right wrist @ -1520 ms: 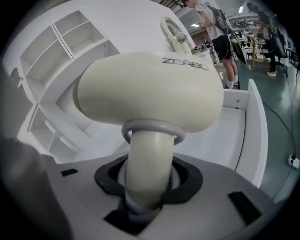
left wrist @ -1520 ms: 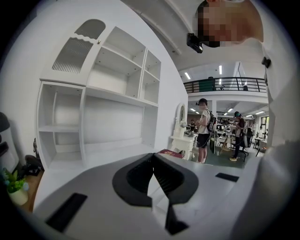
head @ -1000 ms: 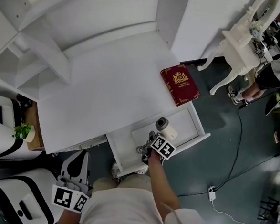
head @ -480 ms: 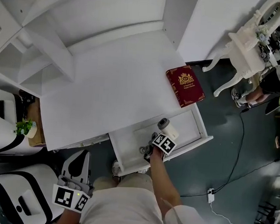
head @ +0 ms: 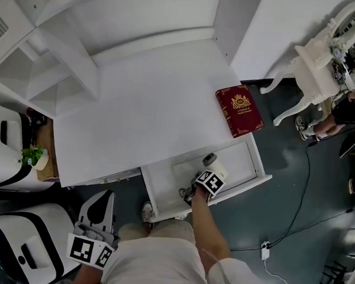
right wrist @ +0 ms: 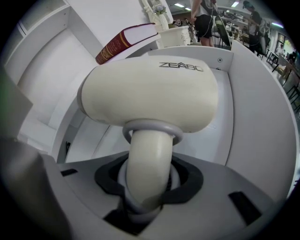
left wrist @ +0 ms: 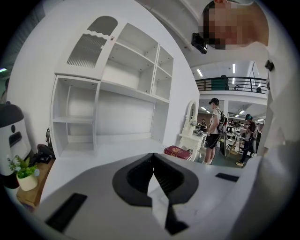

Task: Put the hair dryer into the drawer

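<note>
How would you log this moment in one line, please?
right gripper: shut on hair dryer handle | place: in open drawer | left gripper: shut, empty

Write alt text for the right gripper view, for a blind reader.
The right tool grips the handle of a cream hair dryer, holding it over the open white drawer. A red book lies on the desktop beyond, at upper left.

Red book point(head: 239, 110) on the white tabletop point(head: 149, 118), just beyond the right tool point(head: 207, 179). Small green plant point(head: 31, 156) far off to the tool's left. Fancy white table point(head: 319, 63) past the book. Thin cord point(head: 301, 195) on the dark floor point(head: 286, 146), right of the tool.
</note>
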`<state>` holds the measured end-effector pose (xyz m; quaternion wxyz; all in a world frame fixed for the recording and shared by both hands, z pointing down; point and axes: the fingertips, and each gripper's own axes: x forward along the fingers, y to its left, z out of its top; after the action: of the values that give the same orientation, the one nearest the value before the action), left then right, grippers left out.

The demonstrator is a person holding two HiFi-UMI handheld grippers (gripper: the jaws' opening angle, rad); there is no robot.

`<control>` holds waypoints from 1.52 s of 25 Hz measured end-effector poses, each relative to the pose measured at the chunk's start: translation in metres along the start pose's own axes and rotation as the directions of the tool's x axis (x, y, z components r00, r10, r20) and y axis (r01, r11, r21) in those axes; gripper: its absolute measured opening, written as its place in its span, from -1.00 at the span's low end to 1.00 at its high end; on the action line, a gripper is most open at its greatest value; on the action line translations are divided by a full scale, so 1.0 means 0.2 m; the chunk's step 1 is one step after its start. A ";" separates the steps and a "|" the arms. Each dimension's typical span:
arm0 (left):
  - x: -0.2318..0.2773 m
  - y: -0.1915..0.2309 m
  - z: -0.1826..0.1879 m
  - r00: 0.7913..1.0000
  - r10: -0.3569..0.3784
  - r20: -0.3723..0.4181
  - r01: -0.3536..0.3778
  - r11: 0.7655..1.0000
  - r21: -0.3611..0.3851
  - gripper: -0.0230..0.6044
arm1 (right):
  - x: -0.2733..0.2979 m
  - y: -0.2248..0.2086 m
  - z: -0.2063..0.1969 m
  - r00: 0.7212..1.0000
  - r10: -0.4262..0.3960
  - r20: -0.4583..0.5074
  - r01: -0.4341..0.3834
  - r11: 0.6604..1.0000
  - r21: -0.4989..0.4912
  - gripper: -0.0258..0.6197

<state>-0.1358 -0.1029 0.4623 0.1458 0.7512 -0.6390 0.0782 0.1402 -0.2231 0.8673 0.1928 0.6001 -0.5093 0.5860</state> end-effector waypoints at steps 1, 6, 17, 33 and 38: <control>0.00 0.00 0.00 1.000 0.001 0.000 -0.001 1.000 0.000 -0.87 | 0.01 0.00 0.00 1.000 -0.003 -0.002 0.003 1.000 0.007 -0.38; -0.03 0.02 -0.02 1.000 0.014 -0.001 -0.014 1.000 -0.005 -0.88 | 0.01 0.00 -0.01 1.000 -0.015 0.002 0.015 1.000 -0.001 -0.37; -0.07 0.05 -0.02 1.000 0.025 0.010 -0.025 0.999 -0.025 -0.88 | 0.02 0.01 -0.01 0.999 -0.049 -0.022 0.048 0.998 -0.036 -0.33; -0.10 0.08 -0.04 0.999 0.028 0.017 -0.027 0.999 -0.047 -0.88 | 0.03 0.02 -0.02 0.994 -0.096 -0.050 0.093 0.993 -0.066 -0.29; -0.11 0.09 -0.05 0.999 0.028 0.016 -0.027 0.998 -0.055 -0.87 | 0.03 0.03 -0.02 0.994 -0.097 -0.047 0.093 0.992 -0.087 -0.28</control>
<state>-0.1570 -0.0821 0.4682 0.1598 0.7386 -0.6525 0.0565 0.1323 -0.2235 0.8712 0.2588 0.5997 -0.4995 0.5691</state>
